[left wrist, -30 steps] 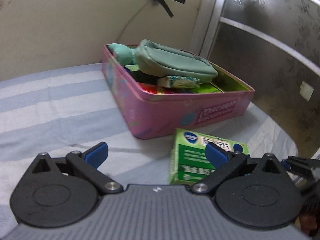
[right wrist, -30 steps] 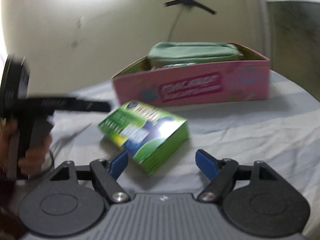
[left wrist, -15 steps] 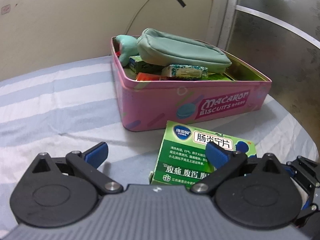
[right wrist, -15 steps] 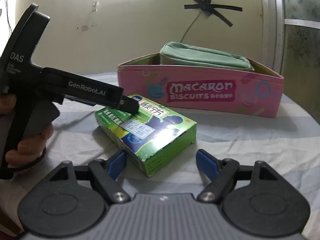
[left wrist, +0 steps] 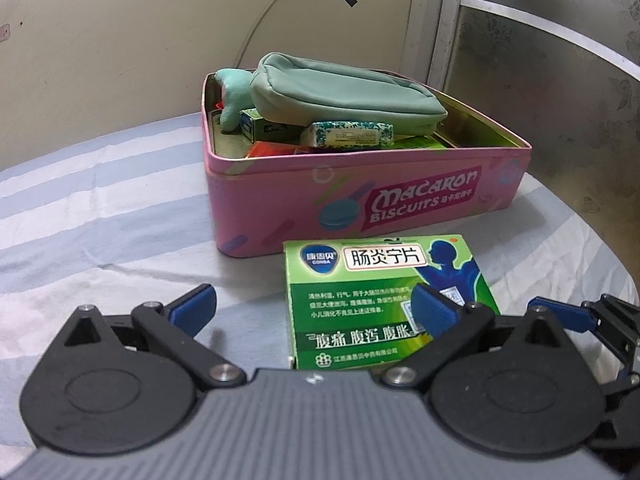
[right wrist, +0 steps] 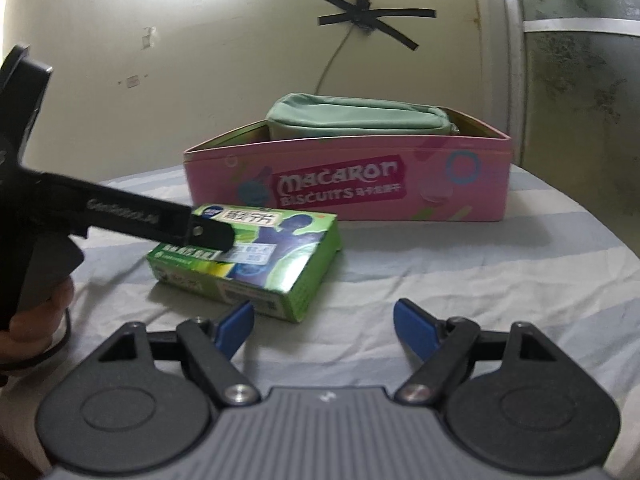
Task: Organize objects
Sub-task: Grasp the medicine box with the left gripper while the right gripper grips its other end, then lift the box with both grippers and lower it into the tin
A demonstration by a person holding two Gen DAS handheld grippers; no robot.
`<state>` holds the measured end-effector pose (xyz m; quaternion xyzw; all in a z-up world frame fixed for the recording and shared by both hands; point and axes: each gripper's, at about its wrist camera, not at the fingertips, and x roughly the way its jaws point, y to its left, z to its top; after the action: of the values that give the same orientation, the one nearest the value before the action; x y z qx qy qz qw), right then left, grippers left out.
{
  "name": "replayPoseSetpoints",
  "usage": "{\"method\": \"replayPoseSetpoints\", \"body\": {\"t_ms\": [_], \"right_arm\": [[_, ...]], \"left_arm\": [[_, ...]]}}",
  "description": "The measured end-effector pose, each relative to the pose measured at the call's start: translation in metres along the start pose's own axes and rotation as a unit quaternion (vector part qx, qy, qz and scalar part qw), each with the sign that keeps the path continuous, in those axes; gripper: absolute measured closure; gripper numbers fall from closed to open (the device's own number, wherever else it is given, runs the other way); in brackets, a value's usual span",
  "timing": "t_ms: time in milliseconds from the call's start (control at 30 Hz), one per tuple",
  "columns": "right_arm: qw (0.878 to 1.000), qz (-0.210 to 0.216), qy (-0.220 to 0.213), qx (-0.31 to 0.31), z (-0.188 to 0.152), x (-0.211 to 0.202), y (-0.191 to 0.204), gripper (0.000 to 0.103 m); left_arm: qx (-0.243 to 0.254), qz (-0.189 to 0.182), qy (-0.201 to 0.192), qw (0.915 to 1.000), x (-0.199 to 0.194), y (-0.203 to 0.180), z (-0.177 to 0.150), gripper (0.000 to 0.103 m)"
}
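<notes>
A green medicine box lies flat on the striped cloth, just in front of a pink Macaron Biscuits tin. The tin holds a teal pouch, a teal soft toy and several small packs. My left gripper is open, with the box under its right finger. In the right wrist view the box lies ahead and left of my open, empty right gripper, and the left gripper's finger hangs over the box. The tin stands behind.
The striped cloth covers a round table whose edge falls away at the right. A beige wall with a taped cable stands behind the tin. A frosted glass door is at the right. My right gripper's fingers show at the lower right.
My left gripper has moved closer over the green box, which now fills more of its view. My right gripper has drawn back slightly; the box now lies further ahead of it.
</notes>
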<state>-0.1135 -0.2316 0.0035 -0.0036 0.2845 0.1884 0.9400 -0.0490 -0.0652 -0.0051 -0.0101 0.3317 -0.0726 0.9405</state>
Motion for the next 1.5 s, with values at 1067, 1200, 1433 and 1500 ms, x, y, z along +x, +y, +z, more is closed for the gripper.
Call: {"method": "replayPoseSetpoints", "body": {"t_ms": [1067, 1200, 1433, 1500], "right_arm": [[0.998, 0.016, 0.002, -0.067, 0.005, 0.021, 0.038, 0.044], [0.998, 0.014, -0.005, -0.067, 0.001, 0.012, 0.041, 0.045], [0.995, 0.010, -0.061, -0.074, 0.020, -0.021, 0.042, 0.046], [0.993, 0.006, -0.081, -0.081, 0.034, -0.025, 0.039, 0.046]], "left_arm": [[-0.023, -0.064, -0.002, 0.9977, -0.013, -0.001, -0.018, 0.017], [-0.027, -0.068, -0.005, 0.9973, -0.023, -0.001, -0.021, 0.020], [0.004, -0.068, -0.065, 0.9955, -0.060, -0.013, -0.001, 0.022], [0.017, -0.064, -0.085, 0.9942, -0.067, -0.018, 0.013, 0.022]]}}
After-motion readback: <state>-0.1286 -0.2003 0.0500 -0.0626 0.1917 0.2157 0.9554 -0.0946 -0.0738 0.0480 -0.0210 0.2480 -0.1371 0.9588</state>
